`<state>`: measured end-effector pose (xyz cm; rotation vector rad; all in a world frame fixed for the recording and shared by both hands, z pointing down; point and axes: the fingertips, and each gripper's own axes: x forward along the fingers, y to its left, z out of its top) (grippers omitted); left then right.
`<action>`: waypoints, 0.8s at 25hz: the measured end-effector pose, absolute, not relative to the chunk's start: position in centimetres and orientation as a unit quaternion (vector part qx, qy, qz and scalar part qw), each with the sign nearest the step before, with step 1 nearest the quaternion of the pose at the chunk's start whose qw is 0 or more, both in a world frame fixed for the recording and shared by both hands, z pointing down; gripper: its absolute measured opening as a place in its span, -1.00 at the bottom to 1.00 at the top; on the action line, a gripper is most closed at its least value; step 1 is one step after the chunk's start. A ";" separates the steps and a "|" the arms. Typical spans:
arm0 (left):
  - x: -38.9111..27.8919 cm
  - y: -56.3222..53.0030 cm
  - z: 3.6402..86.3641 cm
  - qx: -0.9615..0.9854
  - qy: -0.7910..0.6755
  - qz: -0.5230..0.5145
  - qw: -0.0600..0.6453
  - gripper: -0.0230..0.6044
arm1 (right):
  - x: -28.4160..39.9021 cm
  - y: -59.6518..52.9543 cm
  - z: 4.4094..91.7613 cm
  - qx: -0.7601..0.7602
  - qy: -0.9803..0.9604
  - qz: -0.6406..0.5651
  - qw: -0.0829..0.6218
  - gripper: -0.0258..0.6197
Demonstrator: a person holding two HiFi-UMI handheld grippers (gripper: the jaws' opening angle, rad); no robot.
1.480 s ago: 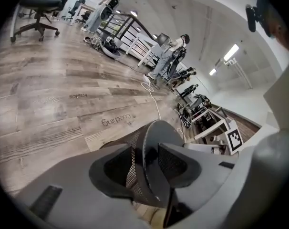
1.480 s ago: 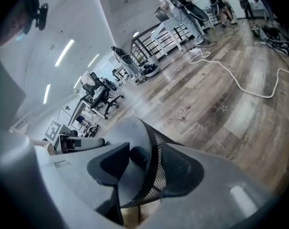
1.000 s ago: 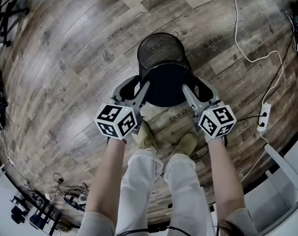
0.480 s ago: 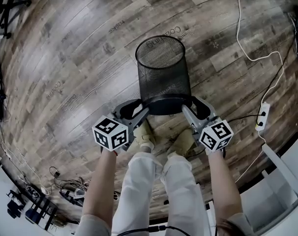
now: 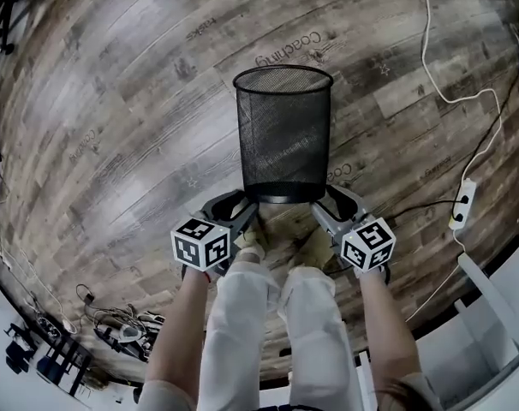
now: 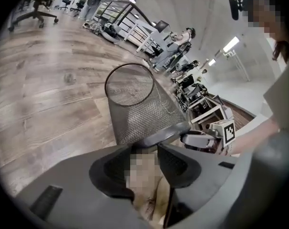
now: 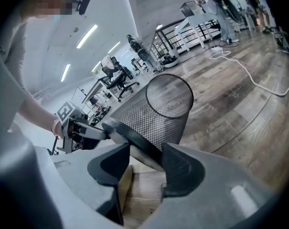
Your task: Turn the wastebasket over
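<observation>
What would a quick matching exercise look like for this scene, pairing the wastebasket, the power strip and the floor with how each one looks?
Things:
1. wastebasket
2. power strip
3. floor

Looks:
A. grey-brown wood planks
B. white
C. black mesh

Pairs: 1-C, 2-B, 3-A

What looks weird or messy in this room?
The black mesh wastebasket isn't standing alone: the left gripper and right gripper each pinch its lower band, out on the wooden floor. Whether it sits flat, I cannot tell. A white cable and power strip trail loose off to its right.
</observation>
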<state>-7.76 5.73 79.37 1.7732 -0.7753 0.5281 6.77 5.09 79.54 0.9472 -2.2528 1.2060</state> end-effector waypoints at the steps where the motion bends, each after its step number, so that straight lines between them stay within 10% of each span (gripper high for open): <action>1: -7.9 5.9 80.1 0.742 -0.328 0.224 0.539 -0.41 | 6.6 5.5 80.4 0.337 -0.808 0.435 0.213 -0.31; 20: -5.7 8.2 85.5 0.736 -0.262 0.252 0.571 -0.56 | 0.8 8.1 85.0 0.273 -0.819 0.464 0.199 -0.58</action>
